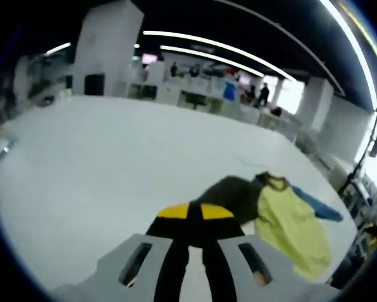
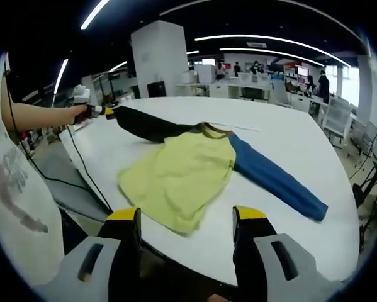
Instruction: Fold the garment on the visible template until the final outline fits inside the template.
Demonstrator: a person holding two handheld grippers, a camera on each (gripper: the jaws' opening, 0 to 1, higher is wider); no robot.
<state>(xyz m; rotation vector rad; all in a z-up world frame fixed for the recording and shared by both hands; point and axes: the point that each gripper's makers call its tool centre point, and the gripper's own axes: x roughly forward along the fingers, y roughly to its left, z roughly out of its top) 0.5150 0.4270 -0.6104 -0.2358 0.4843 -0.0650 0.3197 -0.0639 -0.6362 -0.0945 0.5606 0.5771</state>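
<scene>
The soft yellow shirt with one black sleeve and one blue sleeve (image 2: pixel 188 176) lies flat on the big white round table (image 2: pixel 282 132). The left gripper (image 1: pixel 194 212) is pinched tight on the end of the black sleeve (image 2: pixel 150 126). It pulls the sleeve out straight from the shirt's yellow middle, likely to smooth it before folding it in. In the right gripper view, a bare arm reaches out level over the table's edge to that cuff. The right gripper (image 2: pixel 187 217) hangs near the shirt's bottom edge with its jaws wide apart, holding nothing. The blue sleeve (image 2: pixel 276 179) lies stretched out on the shirt's other side.
</scene>
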